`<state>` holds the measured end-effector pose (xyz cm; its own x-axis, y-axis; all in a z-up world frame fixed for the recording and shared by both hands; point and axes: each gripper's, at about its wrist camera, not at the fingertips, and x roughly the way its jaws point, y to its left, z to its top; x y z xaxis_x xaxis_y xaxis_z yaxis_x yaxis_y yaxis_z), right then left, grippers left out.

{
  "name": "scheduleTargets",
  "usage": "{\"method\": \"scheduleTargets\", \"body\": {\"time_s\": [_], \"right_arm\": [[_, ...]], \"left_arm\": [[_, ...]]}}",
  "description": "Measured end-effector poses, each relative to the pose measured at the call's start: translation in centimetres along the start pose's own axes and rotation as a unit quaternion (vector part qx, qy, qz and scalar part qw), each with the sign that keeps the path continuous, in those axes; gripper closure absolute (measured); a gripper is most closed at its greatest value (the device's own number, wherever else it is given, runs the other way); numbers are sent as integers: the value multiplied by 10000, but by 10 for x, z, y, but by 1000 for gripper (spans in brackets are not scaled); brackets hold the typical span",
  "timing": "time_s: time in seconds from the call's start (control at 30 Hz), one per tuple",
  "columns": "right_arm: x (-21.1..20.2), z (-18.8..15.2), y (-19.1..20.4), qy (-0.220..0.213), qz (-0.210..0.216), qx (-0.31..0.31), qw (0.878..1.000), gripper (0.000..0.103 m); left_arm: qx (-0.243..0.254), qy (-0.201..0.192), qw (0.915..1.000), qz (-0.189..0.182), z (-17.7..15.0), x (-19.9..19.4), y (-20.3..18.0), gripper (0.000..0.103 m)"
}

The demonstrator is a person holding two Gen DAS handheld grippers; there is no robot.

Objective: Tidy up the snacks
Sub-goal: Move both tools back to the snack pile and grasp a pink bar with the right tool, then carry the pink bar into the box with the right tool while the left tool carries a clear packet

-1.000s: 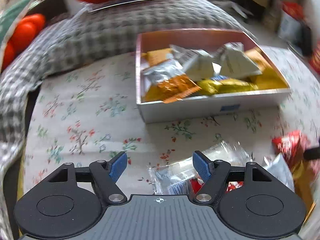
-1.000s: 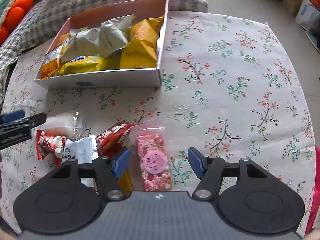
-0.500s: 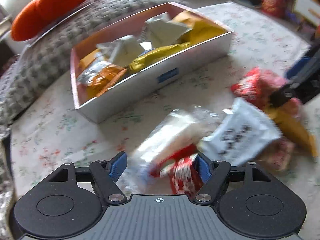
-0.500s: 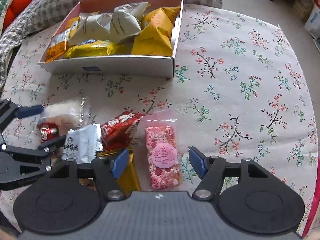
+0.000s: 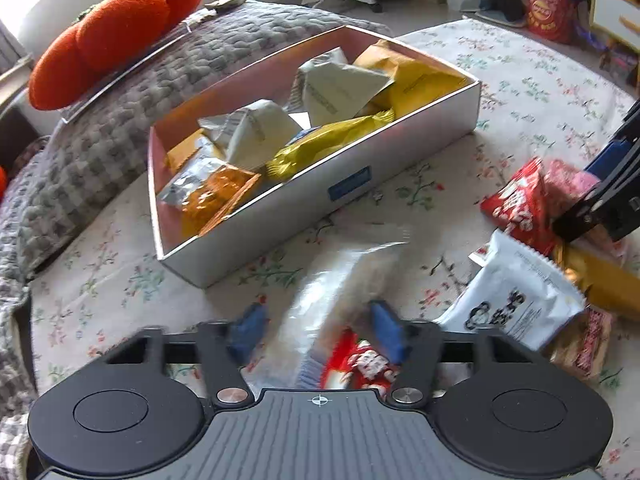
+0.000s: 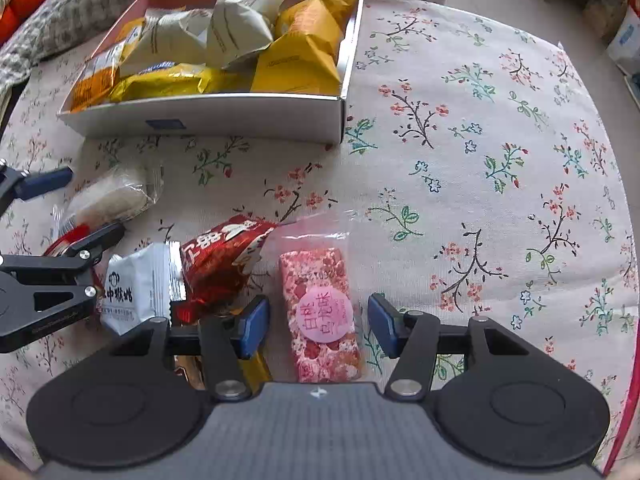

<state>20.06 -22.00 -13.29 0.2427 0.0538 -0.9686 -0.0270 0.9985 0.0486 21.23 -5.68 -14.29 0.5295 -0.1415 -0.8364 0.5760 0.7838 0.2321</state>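
Both our grippers are closing, the left (image 5: 316, 334) around the clear packet (image 5: 344, 280), the right (image 6: 316, 326) around the pink bar (image 6: 320, 312), both snacks lying on the bench (image 6: 500, 140); crinkly wrappers could slip free

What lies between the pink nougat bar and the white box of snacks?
Only bare floral tablecloth between the pink nougat bar and the white box, seen in the right wrist view.
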Motion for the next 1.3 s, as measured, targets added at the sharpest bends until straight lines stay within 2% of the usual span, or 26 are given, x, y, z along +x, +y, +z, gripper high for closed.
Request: {"method": "scheduleTargets", "body": {"time_s": [0.03,0.13,0.2,0.27,0.4,0.57,0.83,1.0,1.17,1.3], "right_arm": [[0,0,-1,-23,1,11,10000,54],[0,1,-2,-52,-22,5,10000,58],[0,0,-3,-59,-22,-13,10000,70],[-3,2,-4,-70,19,19,10000,73],[-11,5,-3,-222,45,157,9996,74],[-19,7,-5,-438,47,303,9986,74],[-24,7,-9,-658,61,487,9966,74],[-29,8,-10,-793,148,536,9953,74],[-27,8,-9,-755,178,549,9955,74],[-29,9,-11,-797,178,621,9947,74]], "left_arm": [[-12,11,10000,26,1,0,-1,65],[-27,13,10000,30,2,1,-1,67],[-140,23,9999,-23,3,1,3,68],[-274,21,9996,-47,4,-1,7,73],[-614,-26,9979,-219,7,-7,15,78],[-779,-25,9966,-252,7,-10,19,82],[-1277,-92,9908,-443,9,-19,32,85],[-1802,-148,9807,-748,9,-26,45,86],[-2002,-113,9762,-831,10,-28,47,87],[-2292,-222,9674,-1058,11,-35,52,87]]}}
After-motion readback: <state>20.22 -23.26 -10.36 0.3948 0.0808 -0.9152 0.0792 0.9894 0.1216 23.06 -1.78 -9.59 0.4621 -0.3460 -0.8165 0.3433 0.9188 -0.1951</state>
